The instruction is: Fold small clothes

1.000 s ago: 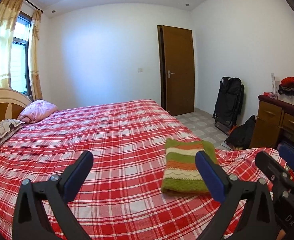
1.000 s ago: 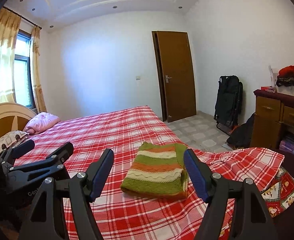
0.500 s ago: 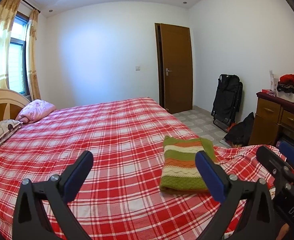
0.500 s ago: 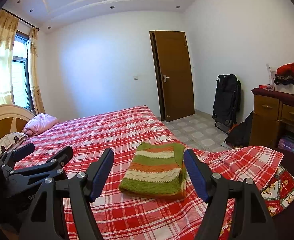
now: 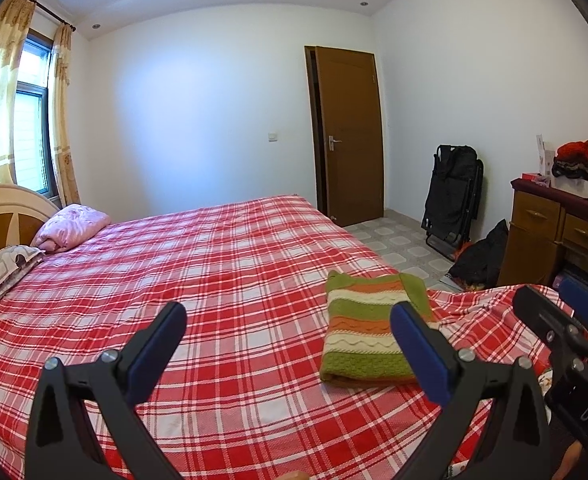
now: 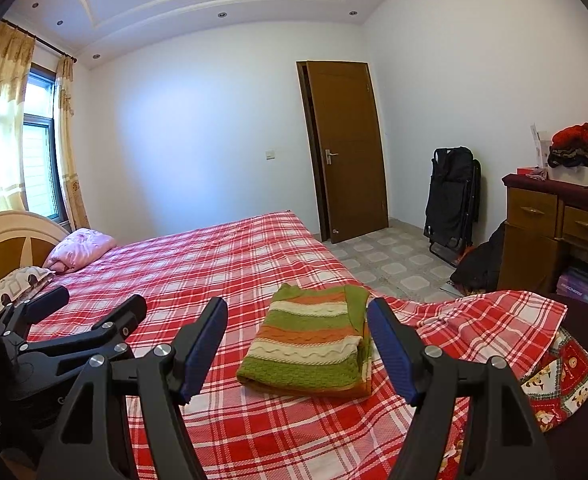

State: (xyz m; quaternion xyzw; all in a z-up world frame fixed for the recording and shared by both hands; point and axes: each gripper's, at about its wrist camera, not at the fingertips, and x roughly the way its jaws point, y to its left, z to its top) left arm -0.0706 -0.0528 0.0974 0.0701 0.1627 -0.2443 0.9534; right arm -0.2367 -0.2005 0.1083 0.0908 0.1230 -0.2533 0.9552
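A knitted garment (image 5: pixel 367 328) (image 6: pixel 311 346) striped green, orange and cream lies folded into a neat rectangle on the red plaid bed (image 5: pixel 222 280) (image 6: pixel 222 276), near its right edge. My left gripper (image 5: pixel 290 344) hovers above the bed to the garment's left, jaws wide open with nothing between them. My right gripper (image 6: pixel 297 344) is held back from the garment, open and empty, with the fold showing through the gap. Each gripper appears at the edge of the other's view.
A pink pillow (image 5: pixel 72 226) and a patterned pillow (image 5: pixel 2 270) lie by the headboard. Right of the bed are tiled floor, a brown door (image 6: pixel 345 148), a folded black chair (image 6: pixel 451 196), a dark bag and a wooden dresser (image 6: pixel 557 224) with clutter on top.
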